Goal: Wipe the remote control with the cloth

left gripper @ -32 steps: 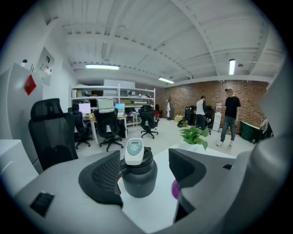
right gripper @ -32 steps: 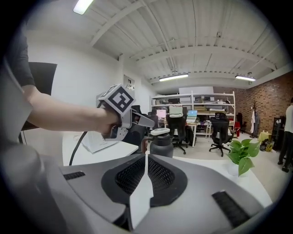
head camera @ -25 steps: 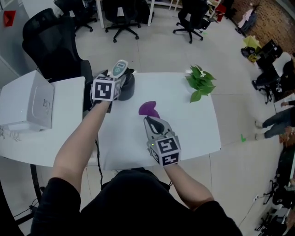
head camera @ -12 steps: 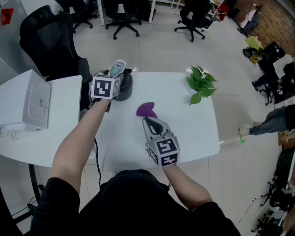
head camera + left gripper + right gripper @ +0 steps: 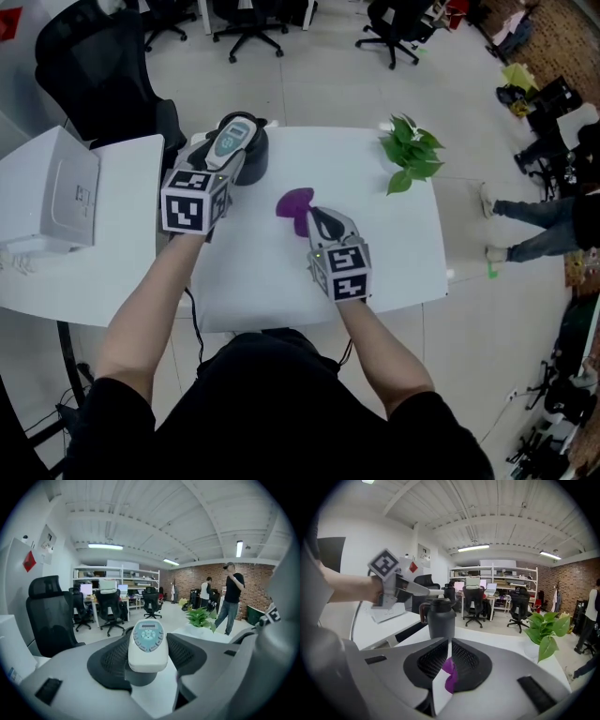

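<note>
Lettering on the white oblong plastic remote control (image 5: 148, 643) is too small to read: its pale blue-green face shows one small display window above a cluster of rounded buttons. This single remote sits between the mesh pads of the left gripper (image 5: 148, 637), whose jaws have just been closing and now clamp its sides. In the head view the remote control (image 5: 232, 139) is lifted off the table, in front of the one dark grey handled jug (image 5: 257, 161) at the table's far left corner. One crumpled purple cloth (image 5: 449, 676) hangs from the right gripper (image 5: 449, 644), whose jaws are pressed together on a fold of it. From above, the cloth (image 5: 294, 202) lies near the middle of the white rectangular table (image 5: 398, 258), with its free end touching or just over the tabletop, I cannot tell which. The two grippers, left gripper (image 5: 226, 159) and right gripper (image 5: 313, 214), each carry one cube with black-and-white square markers. One green leafy potted plant (image 5: 411, 159) stands at the far right corner, well apart from the cloth. One white box-shaped device (image 5: 54, 199) rests on a second white table at the left. One black high-backed office chair (image 5: 94, 80) stands beyond that corner. A red square tag (image 5: 29, 560) on the wall bears print I cannot read.
</note>
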`<state>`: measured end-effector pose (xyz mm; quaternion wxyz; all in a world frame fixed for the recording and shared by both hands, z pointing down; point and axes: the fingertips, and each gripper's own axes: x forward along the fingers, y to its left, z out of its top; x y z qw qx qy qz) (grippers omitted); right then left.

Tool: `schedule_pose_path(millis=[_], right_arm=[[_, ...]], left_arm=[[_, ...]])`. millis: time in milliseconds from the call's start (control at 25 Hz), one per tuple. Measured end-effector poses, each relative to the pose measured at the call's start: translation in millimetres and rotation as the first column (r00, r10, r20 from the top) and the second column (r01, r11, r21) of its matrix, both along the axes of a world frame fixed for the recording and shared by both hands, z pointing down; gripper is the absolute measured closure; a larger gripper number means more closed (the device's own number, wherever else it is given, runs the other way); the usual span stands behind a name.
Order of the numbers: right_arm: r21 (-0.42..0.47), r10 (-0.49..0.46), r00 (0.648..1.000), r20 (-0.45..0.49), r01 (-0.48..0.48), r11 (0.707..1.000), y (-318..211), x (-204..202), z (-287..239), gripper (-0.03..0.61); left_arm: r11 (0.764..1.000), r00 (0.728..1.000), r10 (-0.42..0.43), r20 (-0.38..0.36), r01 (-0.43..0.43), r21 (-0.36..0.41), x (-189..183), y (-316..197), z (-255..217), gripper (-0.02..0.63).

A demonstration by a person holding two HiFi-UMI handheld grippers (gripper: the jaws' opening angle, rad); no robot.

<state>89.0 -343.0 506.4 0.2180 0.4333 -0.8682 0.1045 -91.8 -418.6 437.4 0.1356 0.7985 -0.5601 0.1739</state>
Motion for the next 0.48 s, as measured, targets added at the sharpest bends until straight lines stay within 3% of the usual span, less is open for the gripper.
schedule_pose_path(millis=[120, 240, 400, 480], right_arm=[[-0.060, -0.019, 0.996, -0.082, 0.014, 0.998, -11, 5, 37, 0.480], [-0.144, -0.061, 0.987, -0.146, 0.040, 0.989, -20, -2, 72, 0.357], [-0.233, -0.113, 0.956, -0.271, 0.049, 0.971, -36, -6, 131, 0.284], [-0.284, -0.128, 0.942, -0.310, 0.037, 0.958, -41, -5, 163, 0.281]], left_arm=[[0.999, 1.000, 0.017, 0.005, -0.018, 0.037, 3, 38, -7, 0.373], [0.995, 0.997, 0.063, 0.035, -0.066, 0.074, 17, 75, -11, 0.373], [0.988, 0.989, 0.120, 0.090, -0.128, 0.088, 31, 111, 0, 0.374], [0.985, 0.982, 0.145, 0.121, -0.154, 0.074, 36, 127, 11, 0.374]])
